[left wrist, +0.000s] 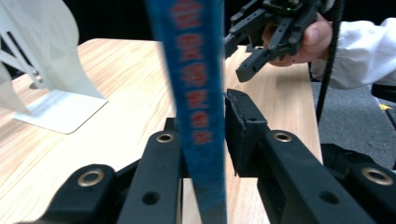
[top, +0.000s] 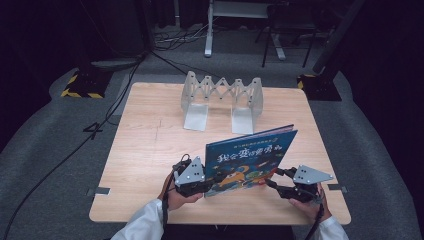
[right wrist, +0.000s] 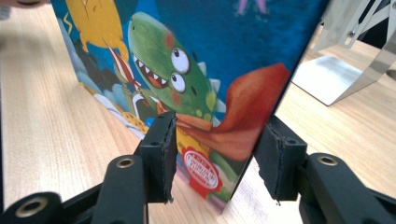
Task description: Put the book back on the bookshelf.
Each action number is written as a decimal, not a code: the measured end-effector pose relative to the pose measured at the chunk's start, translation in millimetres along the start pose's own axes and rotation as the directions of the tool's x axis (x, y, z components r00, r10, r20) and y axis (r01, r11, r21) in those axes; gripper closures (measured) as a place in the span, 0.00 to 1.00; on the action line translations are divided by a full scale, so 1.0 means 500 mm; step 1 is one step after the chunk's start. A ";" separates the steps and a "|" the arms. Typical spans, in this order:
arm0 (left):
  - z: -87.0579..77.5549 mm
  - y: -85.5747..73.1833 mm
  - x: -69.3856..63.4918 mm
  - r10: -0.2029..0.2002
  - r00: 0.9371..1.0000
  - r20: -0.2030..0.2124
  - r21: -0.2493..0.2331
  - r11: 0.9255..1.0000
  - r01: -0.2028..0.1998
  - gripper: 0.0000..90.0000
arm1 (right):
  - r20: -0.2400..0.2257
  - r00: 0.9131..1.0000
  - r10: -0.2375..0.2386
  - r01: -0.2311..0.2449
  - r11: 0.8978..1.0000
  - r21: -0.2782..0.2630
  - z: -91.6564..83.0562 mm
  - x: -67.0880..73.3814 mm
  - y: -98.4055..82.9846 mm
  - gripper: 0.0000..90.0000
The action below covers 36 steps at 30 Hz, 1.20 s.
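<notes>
One upright book (top: pixel 248 160) clamped at its spine by the left hand-held gripper (top: pixel 202 186), right hand-held gripper (top: pixel 274 178) loosely agape around its edge.

The book (top: pixel 250 160) stands upright on its lower edge on the bench (top: pixel 145 150), in the near half, somewhat right of the middle. Behind it, toward the far edge, the folding rack (top: pixel 222 100) rests on the bench, well apart from the book. The left gripper (top: pixel 202 186) sits at the book's near left end, with the spine between its jaws. The right gripper (top: pixel 274 179) lies at the book's right end, its jaws either side of that corner, seemingly not quite touching it.
</notes>
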<state>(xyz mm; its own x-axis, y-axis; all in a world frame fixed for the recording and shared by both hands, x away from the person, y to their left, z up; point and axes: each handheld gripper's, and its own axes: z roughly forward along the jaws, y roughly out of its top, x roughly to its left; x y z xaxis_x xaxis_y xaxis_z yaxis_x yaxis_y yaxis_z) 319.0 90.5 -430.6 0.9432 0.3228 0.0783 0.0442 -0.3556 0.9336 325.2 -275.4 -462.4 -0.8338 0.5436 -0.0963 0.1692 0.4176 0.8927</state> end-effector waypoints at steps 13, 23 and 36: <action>0.004 0.001 0.000 0.032 0.999 -0.016 0.003 0.999 -0.032 0.92 | 0.052 0.995 0.081 -0.076 0.992 -0.097 0.006 -0.048 0.040 0.43; 0.012 -0.003 0.018 -0.012 0.999 -0.029 -0.057 0.998 0.011 0.91 | 0.027 0.997 0.070 -0.069 0.997 -0.047 0.044 -0.046 0.048 0.54; 0.011 -0.008 0.034 -0.055 0.998 -0.029 -0.125 0.991 0.051 0.89 | 0.035 0.996 0.079 -0.078 0.996 -0.032 0.055 -0.048 0.057 0.54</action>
<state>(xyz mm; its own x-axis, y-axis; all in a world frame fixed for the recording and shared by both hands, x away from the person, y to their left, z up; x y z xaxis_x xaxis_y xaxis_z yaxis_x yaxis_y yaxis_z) 336.5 92.4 -434.8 0.9294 0.3671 0.0374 0.0502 -0.2263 0.9728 364.4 -256.8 -446.9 -0.7992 0.5998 -0.0406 0.2165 0.3502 0.9113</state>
